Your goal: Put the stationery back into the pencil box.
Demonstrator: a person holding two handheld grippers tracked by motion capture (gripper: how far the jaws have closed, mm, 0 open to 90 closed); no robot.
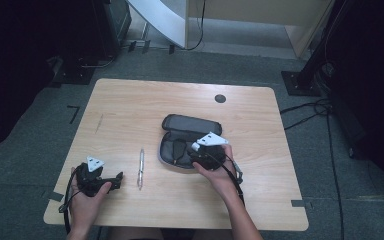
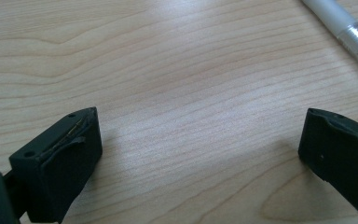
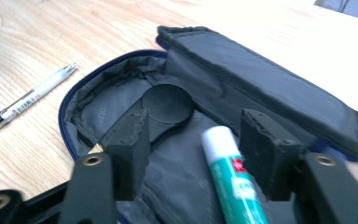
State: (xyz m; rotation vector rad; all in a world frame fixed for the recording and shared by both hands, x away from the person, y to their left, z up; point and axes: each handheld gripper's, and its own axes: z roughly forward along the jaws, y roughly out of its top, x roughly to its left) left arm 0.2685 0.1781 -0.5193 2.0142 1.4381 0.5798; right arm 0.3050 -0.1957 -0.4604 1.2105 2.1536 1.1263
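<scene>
A dark grey pencil case (image 1: 180, 131) lies unzipped at the middle of the wooden table (image 1: 130, 100), its lid (image 3: 270, 93) folded back. My right gripper (image 1: 190, 152) reaches into the open half. In the right gripper view the right gripper (image 3: 198, 140) is open. A green and white glue stick (image 3: 230, 172) lies inside the case (image 3: 112, 98) between the jaws, close to one pad and apart from the other. A white and silver pen (image 1: 141, 167) lies on the table left of the case. My left gripper (image 1: 117, 179) rests near the front left edge, open, with bare wood between its jaws (image 2: 200, 135).
The pen (image 2: 345, 32) lies just beyond the left gripper's jaws, and the pen (image 3: 28, 105) also lies left of the case in the right gripper view. A round black grommet (image 1: 220, 98) sits near the table's far edge. Cables (image 1: 310, 107) trail over the floor at the right.
</scene>
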